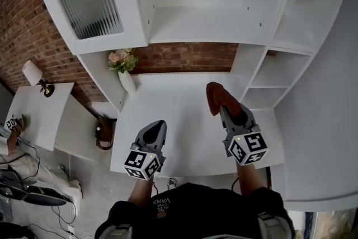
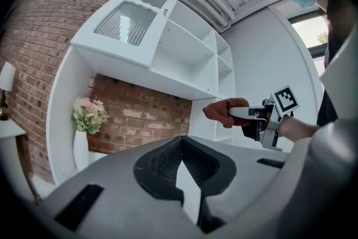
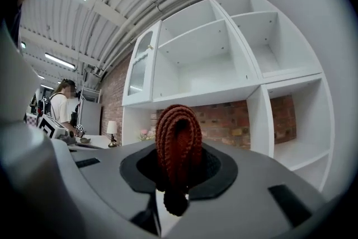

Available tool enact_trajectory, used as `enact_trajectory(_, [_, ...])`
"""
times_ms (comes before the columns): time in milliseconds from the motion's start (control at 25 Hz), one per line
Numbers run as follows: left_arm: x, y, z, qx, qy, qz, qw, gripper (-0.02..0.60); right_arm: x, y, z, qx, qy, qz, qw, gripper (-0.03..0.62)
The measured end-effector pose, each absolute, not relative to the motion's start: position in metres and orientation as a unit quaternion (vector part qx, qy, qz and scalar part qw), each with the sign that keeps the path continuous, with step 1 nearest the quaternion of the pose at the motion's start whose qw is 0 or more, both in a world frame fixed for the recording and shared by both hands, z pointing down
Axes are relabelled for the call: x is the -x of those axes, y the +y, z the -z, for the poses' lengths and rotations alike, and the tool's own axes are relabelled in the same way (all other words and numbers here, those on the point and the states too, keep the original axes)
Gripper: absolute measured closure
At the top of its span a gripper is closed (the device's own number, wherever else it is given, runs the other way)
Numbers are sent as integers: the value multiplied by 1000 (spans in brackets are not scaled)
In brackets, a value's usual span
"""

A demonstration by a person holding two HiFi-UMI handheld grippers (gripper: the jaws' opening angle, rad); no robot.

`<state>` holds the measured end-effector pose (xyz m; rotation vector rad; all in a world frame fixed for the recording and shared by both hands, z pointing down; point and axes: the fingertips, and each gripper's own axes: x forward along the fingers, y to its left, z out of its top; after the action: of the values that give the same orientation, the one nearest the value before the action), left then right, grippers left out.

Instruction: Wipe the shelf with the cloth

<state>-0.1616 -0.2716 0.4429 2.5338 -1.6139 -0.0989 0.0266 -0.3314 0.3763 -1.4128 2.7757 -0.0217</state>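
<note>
- Cloth (image 1: 215, 97) is folded and clamped in my right gripper (image 1: 228, 113), held above the shelf (image 1: 184, 101); I judge wiping hasn't begun.
- My left gripper (image 1: 158, 127) has its jaws together, with nothing between them.
- The cloth's long axis follows the jaws, and its looped end points at the brick wall (image 1: 184, 57).
- Next, I'd lower the cloth until it presses on the board.

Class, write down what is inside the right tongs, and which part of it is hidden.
A folded rust-red knitted cloth is clamped between the right tongs, its looped end sticking out past them. The part pinched deeper inside is covered.
</note>
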Motion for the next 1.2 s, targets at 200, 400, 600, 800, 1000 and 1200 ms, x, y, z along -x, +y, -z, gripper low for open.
enact_trajectory(200, [186, -289, -442, -857, -510, 32, 67, 574, 11, -342, -338, 453, 890, -44, 24, 507])
enact_trajectory(400, [199, -305, -437, -874, -481, 38, 64, 574, 40, -359, -288, 461, 881, -97, 35, 507])
enact_trajectory(600, [206, -314, -436, -888, -453, 42, 62, 574, 65, -377, -240, 466, 870, -158, 26, 507])
enact_trajectory(800, [214, -316, -434, -899, -432, 43, 59, 574, 94, -403, -207, 471, 858, -203, 1, 507])
enact_trajectory(1000, [224, -318, -439, -898, -434, 49, 63, 574, 117, -439, -197, 467, 856, -216, -40, 507])
enact_trajectory(1200, [229, -326, -442, -889, -450, 53, 69, 574, 140, -482, -201, 437, 869, -203, -113, 507])
